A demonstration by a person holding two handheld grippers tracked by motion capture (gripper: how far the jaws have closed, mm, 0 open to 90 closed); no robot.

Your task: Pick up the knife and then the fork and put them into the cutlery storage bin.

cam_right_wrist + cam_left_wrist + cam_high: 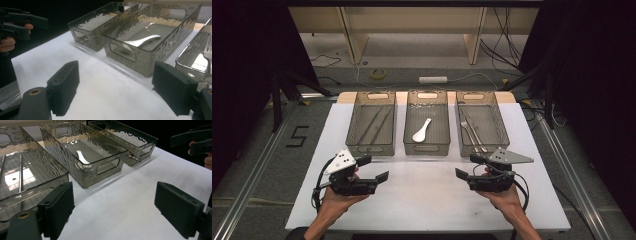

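Three smoky clear bins stand in a row at the back of the white table. The left bin holds thin metal chopsticks. A white spoon lies in the middle bin, and forks lie in the right bin. My left gripper hovers open in front of the left bin with nothing between its jaws. In front of the right bin, my right gripper is open and empty too. The spoon shows through the bin wall in the left gripper view, and the spoon lies flat in the right gripper view.
The white table surface runs bare between the two grippers and the bins. Beyond the table lie the floor, cables, a roll of tape and a power strip. Metal rails run along both sides of the table.
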